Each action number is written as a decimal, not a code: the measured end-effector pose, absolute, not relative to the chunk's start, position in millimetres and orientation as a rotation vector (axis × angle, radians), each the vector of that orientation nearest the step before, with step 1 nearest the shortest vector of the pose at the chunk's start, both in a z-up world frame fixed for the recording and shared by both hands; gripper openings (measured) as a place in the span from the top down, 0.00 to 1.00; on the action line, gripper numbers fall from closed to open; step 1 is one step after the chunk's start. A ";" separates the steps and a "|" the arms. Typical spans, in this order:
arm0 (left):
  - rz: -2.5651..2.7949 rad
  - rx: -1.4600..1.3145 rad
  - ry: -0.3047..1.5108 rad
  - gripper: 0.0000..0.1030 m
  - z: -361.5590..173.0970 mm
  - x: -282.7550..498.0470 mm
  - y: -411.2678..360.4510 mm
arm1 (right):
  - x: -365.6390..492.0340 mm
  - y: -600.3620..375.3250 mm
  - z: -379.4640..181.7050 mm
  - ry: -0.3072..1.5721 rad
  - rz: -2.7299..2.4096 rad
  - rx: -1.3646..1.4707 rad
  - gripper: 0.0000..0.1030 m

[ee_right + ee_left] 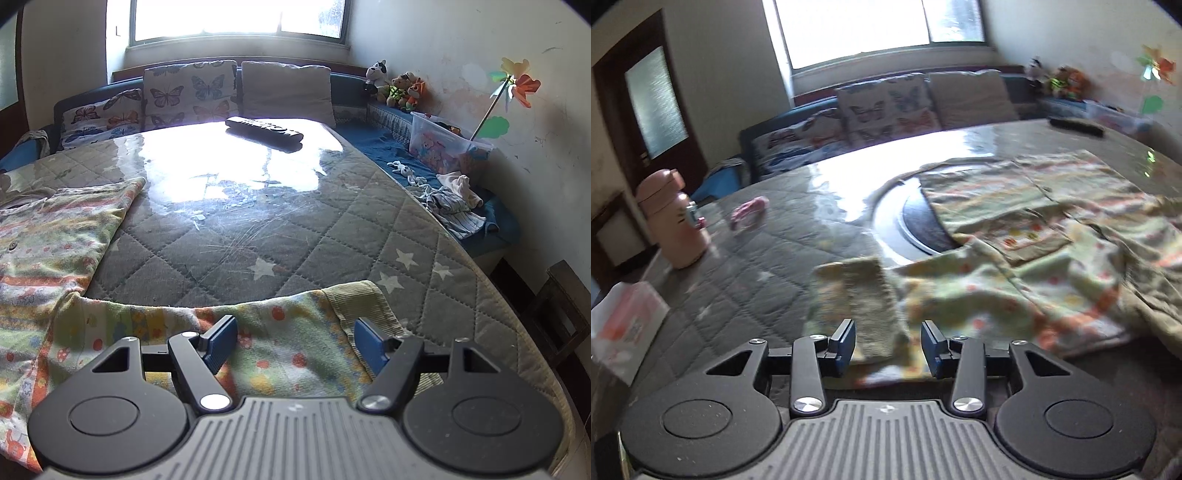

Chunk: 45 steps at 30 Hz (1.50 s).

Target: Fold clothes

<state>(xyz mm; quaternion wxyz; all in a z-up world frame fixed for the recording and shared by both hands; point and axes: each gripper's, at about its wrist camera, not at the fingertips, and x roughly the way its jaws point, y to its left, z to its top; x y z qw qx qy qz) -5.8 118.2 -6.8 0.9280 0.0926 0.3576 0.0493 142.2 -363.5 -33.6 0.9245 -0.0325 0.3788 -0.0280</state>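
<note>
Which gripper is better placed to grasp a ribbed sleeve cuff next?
Probably the left gripper: its open fingers already straddle a cuff. The right gripper is open over the printed sleeve; its cuff sits to one side.

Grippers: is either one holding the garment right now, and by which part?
Nothing is held. The left gripper is open with a ribbed cuff of the patterned garment between its fingers; the right gripper is open over the other sleeve.

Left gripper [888, 341] low over the quilted table [746, 280], blue fingers spread apart, ribbed cuff [864, 299] of the patterned garment [1034, 251] lying between them, pink flask [674, 221] far left, picture blurred
</note>
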 end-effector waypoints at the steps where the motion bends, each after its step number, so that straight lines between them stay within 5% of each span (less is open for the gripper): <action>1: 0.097 0.204 0.742 0.59 -10.2 -3.4 115.4 | 142.3 -363.4 -33.9 0.777 -0.057 -0.066 0.30; 4: 0.117 0.201 0.759 0.68 -16.3 3.7 118.9 | 142.2 -363.6 -34.4 0.777 -0.057 -0.064 0.30; 6: 0.161 0.178 0.743 0.93 -12.8 3.7 129.1 | 142.1 -364.3 -34.4 0.777 -0.057 -0.061 0.30; 9: 0.228 0.142 0.718 0.94 -7.6 3.6 144.5 | 142.1 -365.2 -33.7 0.776 -0.062 -0.064 0.30; 33: 0.645 -0.030 0.779 0.95 -15.1 -19.6 240.2 | 137.1 -335.7 -24.4 0.754 0.046 -0.098 0.30; 37: 0.654 -0.022 0.778 0.89 -10.4 -19.8 239.0 | 128.2 -322.7 -15.9 0.733 0.112 -0.103 0.30; 41: 0.648 -0.004 0.745 0.72 1.8 -23.0 230.3 | 121.0 -301.2 -6.0 0.719 0.214 -0.121 0.30; 45: 0.592 0.019 0.705 0.73 16.5 -22.8 210.2 | 113.3 -264.5 0.3 0.712 0.355 -0.155 0.32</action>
